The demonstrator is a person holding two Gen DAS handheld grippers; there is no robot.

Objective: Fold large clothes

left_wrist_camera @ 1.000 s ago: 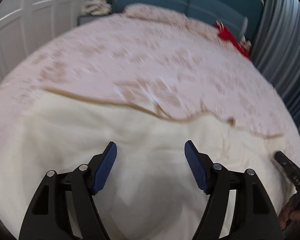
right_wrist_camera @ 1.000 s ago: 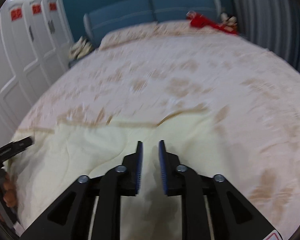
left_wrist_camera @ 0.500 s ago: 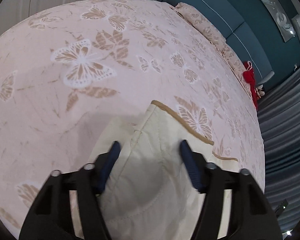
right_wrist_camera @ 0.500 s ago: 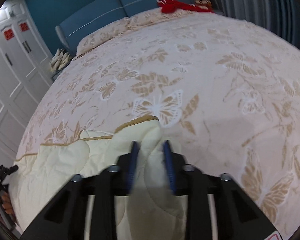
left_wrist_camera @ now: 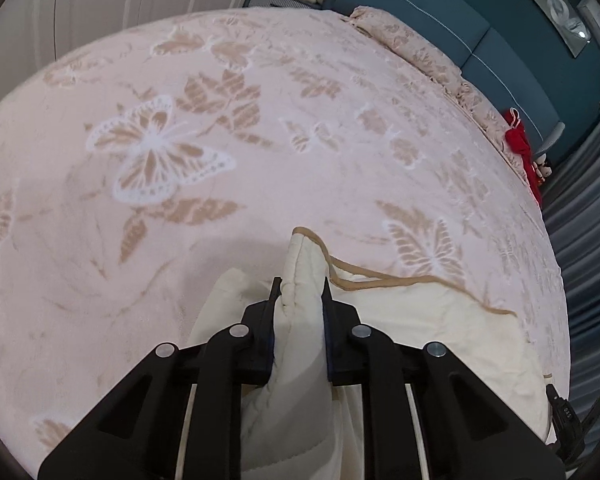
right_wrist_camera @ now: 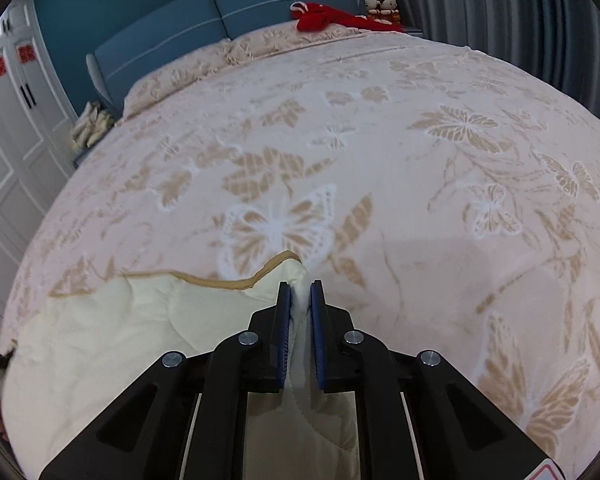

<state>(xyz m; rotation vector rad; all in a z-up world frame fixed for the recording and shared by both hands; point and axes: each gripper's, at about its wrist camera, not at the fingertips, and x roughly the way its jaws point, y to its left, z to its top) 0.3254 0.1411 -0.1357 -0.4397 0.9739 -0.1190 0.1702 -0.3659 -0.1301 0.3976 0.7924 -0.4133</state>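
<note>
Your left gripper [left_wrist_camera: 300, 292] has a thick bunched corner of the cream quilt [left_wrist_camera: 420, 320] between its jaws, which are closing; the fabric fills the gap from pad to pad and bulges up past the tips. Your right gripper [right_wrist_camera: 300, 294] has its jaws closing too, with a thinner fold of the same quilt's other corner pressed between the blue pads [right_wrist_camera: 285, 320].

From each pinched corner the quilt's tan-piped edge [right_wrist_camera: 204, 280] runs sideways across the bed: in the left wrist view it trails off to the right, in the right wrist view to the left, so the far edge of the quilt spans between your two grippers. The rest of the cream cloth lies toward the near edge of the bed, creased and partly under the gripper bodies. A black part of your other gripper [left_wrist_camera: 566, 424] shows at the lower right of the left wrist view, at the quilt's side.

The quilt rests on a pink bedspread [right_wrist_camera: 440, 184] printed with beige leaves and white butterflies, which covers the whole bed. At the head of the bed a matching pillow [left_wrist_camera: 412, 48] lies against the blue padded headboard [right_wrist_camera: 220, 28], with a red garment [right_wrist_camera: 332, 16] near the far right corner. White wardrobe doors [right_wrist_camera: 8, 128] stand along the left side and grey curtains [right_wrist_camera: 500, 8] along the right.
</note>
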